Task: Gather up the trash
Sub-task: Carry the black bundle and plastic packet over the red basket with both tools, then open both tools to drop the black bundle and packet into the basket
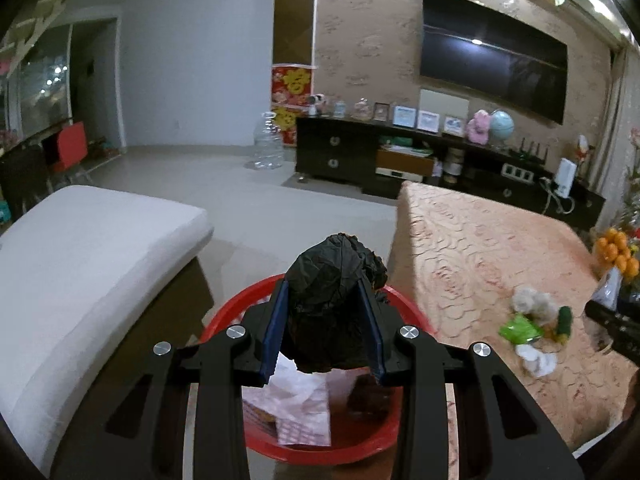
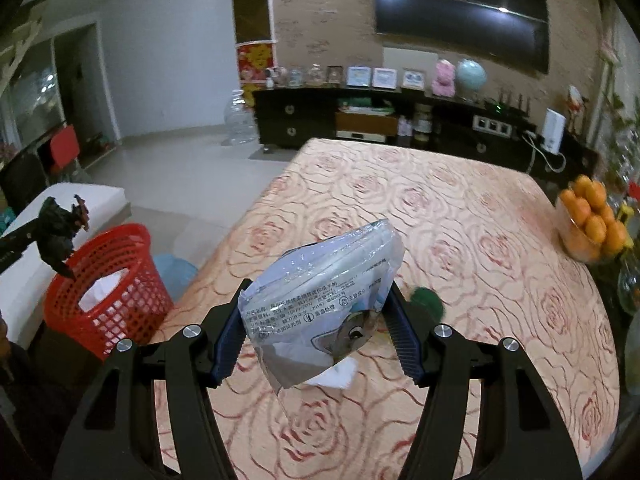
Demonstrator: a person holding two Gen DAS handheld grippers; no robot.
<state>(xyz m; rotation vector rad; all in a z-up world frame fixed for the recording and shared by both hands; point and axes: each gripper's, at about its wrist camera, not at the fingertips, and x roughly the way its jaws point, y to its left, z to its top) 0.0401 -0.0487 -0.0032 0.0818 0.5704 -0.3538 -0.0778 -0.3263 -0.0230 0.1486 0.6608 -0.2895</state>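
My left gripper (image 1: pixel 325 312) is shut on a crumpled black plastic bag (image 1: pixel 334 300) and holds it over the red mesh basket (image 1: pixel 240 312), which holds white and pink paper. In the right wrist view the basket (image 2: pixel 108 280) stands left of the table with the left gripper (image 2: pixel 60 236) and black bag above its rim. My right gripper (image 2: pixel 316 320) is shut on a clear plastic tissue pack (image 2: pixel 320 300), held above the rose-patterned tablecloth (image 2: pixel 460 260). More trash lies on the table: a green wrapper (image 1: pixel 520 326), white tissue (image 1: pixel 536 360) and a beige clump (image 1: pixel 532 300).
A white cushioned bench (image 1: pixel 80 260) stands left of the basket. A bowl of oranges (image 2: pixel 592 220) sits at the table's right edge. A dark TV cabinet (image 1: pixel 400 160) and a large water bottle (image 1: pixel 268 144) stand across the tiled floor.
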